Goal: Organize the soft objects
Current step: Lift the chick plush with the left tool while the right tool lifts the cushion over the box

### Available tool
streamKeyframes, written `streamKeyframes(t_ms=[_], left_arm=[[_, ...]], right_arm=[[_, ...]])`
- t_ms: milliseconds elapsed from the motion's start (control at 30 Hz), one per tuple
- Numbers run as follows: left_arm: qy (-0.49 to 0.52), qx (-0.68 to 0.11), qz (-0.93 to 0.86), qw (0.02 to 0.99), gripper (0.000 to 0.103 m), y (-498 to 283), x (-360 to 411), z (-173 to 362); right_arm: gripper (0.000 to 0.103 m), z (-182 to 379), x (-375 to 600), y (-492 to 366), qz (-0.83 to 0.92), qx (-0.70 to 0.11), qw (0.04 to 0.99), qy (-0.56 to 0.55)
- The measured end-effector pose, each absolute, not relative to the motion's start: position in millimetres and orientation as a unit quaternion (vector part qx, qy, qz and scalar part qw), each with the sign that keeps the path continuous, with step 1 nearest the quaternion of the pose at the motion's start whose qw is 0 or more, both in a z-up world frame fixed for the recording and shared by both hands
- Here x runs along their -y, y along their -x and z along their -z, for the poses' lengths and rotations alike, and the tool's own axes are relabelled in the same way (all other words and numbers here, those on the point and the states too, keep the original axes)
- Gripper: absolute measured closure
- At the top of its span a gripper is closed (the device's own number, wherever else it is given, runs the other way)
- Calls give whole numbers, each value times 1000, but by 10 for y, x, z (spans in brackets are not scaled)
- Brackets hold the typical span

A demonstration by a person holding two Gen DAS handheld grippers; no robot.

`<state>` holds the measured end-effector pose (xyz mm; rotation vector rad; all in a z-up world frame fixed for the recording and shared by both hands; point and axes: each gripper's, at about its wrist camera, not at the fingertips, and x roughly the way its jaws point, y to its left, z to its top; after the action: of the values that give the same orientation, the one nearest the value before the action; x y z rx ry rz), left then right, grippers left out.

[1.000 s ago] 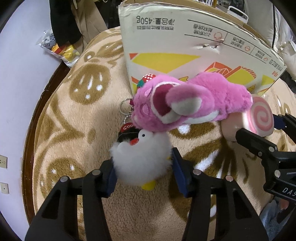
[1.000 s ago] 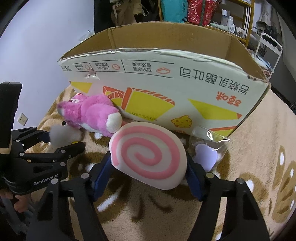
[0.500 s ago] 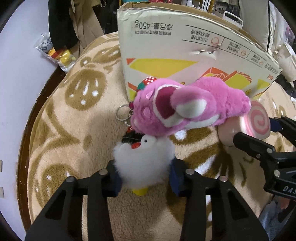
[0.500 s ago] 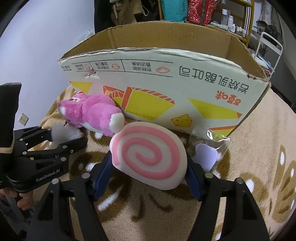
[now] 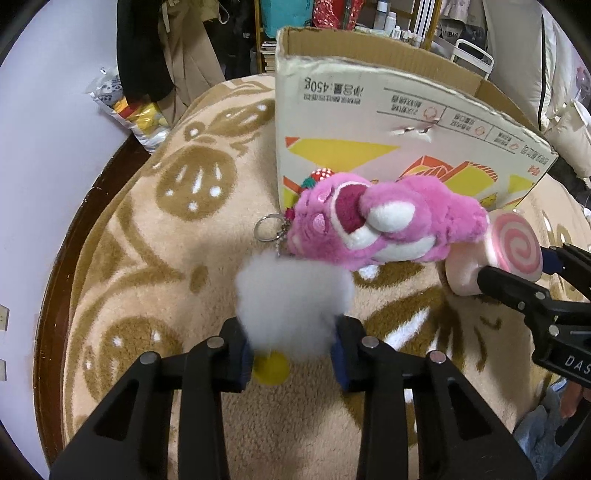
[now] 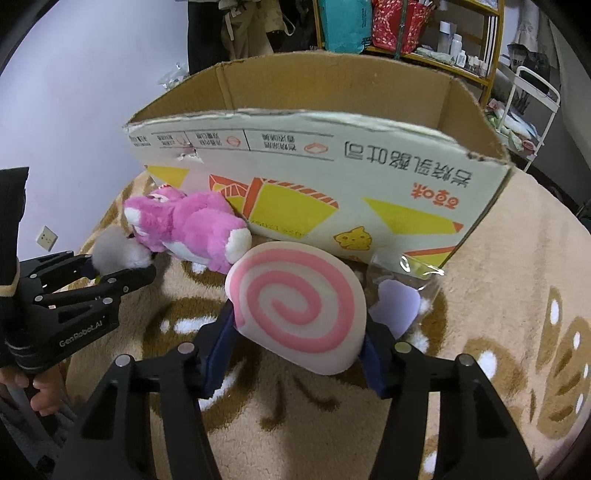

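Left gripper [image 5: 291, 347] pinches fluffy white round plush toy [image 5: 291, 295], lower centre, lifted for boxing. Right gripper [image 6: 299, 343] jaws closing around pink-and-white spiral foam roll [image 6: 295, 299], mid-frame, before open printed cardboard box [image 6: 332, 177] behind.

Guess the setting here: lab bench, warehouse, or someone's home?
Most likely a lived-in home room, perhaps a bedroom or storage corner. The toys lie on a plush patterned blanket; clothes hang by the wall; cluttered shelves of bottles and bags stand behind a reused cardboard box.
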<state>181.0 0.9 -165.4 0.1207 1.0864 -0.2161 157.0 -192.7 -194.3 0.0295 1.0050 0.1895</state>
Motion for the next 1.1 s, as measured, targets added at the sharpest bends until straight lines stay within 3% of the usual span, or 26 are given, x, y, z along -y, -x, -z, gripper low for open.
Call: streamKeyframes(t_ms=[667,1100], left_arm=[[-64,-431,116,893,71,-1448,41,1051],[-61,-318,140,936,71,-1215,82,379]], right_arm=[[40,1335,2374,-1180,-63,-411,906,-73],[40,897,2563,-1103,-59,-338,934,-101]])
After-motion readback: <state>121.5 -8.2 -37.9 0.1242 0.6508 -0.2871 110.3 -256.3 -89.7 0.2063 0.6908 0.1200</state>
